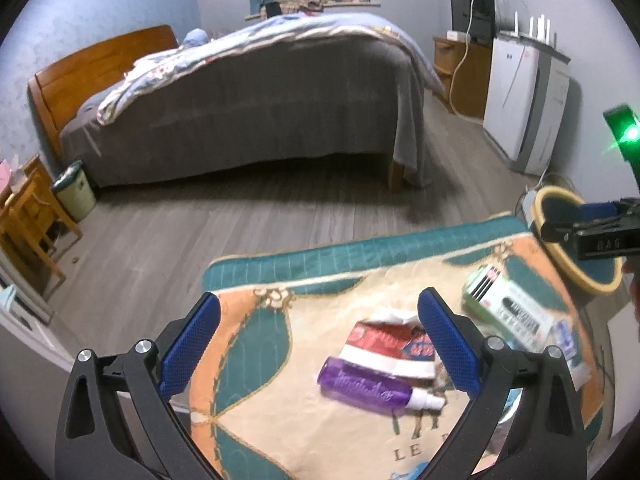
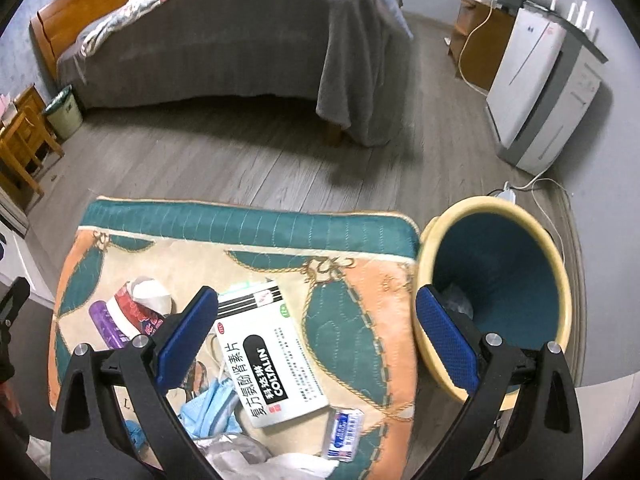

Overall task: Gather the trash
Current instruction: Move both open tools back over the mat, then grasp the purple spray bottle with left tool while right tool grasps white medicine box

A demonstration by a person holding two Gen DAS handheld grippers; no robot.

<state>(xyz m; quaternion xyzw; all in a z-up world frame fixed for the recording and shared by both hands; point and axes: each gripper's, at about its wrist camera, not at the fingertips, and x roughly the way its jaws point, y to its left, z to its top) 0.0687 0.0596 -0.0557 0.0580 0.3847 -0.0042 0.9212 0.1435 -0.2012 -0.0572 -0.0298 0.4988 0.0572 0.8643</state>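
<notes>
Spread fingers of both grippers, left (image 1: 320, 344) and right (image 2: 318, 344), hover empty: purple spray bottle (image 1: 368, 390) between left's, Coltalin box (image 2: 272, 360) between right's.

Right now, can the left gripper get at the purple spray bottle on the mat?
Probably yes. The left gripper is open, its jaws spread wide, and the purple spray bottle lies uncovered between them on the mat, with only the red wrapper touching its far side.

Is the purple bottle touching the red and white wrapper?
Touching. In the left wrist view the purple bottle lies right against the red and white wrapper, overlapping its lower edge with no mat showing between them.
</notes>
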